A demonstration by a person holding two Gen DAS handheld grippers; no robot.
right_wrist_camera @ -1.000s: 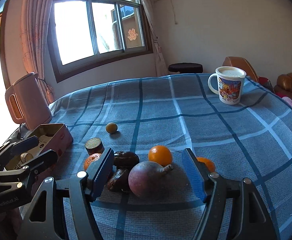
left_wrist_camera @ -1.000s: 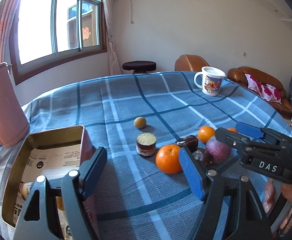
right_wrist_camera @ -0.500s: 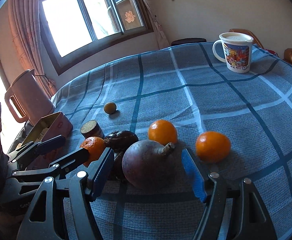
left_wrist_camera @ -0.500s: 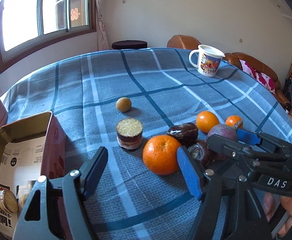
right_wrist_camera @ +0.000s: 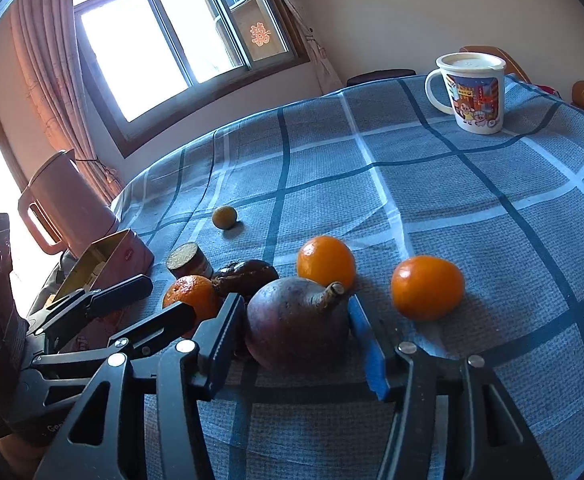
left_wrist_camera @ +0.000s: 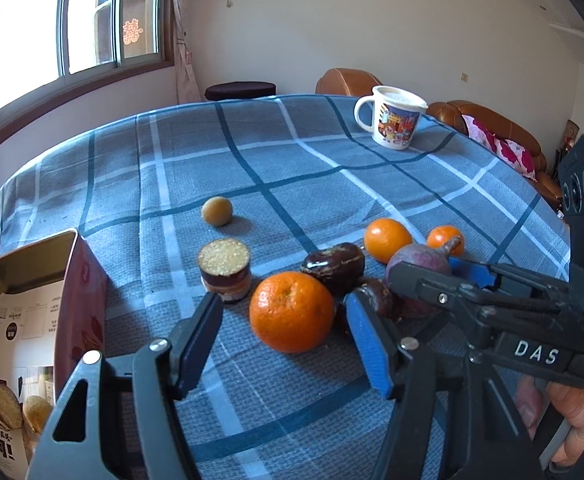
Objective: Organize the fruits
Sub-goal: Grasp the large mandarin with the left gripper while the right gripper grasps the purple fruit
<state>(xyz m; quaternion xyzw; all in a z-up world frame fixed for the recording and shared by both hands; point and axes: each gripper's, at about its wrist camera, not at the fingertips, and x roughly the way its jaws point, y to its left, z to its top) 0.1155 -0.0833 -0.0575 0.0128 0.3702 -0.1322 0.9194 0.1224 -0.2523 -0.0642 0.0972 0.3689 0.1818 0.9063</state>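
On the blue checked tablecloth, a large orange [left_wrist_camera: 292,311] lies between the fingers of my open left gripper [left_wrist_camera: 283,332], not clamped. A purple round fruit with a stem [right_wrist_camera: 296,321] sits between the fingers of my open right gripper [right_wrist_camera: 292,332]; the same fruit shows in the left wrist view [left_wrist_camera: 416,268]. Two dark brown fruits [left_wrist_camera: 333,262] lie between them. Two smaller oranges [right_wrist_camera: 326,262] [right_wrist_camera: 427,287] lie just beyond, and a small yellow-brown fruit [left_wrist_camera: 216,211] lies farther back.
A small round jar with a grainy top [left_wrist_camera: 224,270] stands by the large orange. An open tin box [left_wrist_camera: 31,280] with biscuits is at the left, a pink kettle [right_wrist_camera: 65,204] behind it. A printed mug [right_wrist_camera: 474,92] stands far right.
Both grippers have moved forward and down toward the fruit. The large orange now lies between the left fingers and the purple fruit between the right fingers. Both stay open.
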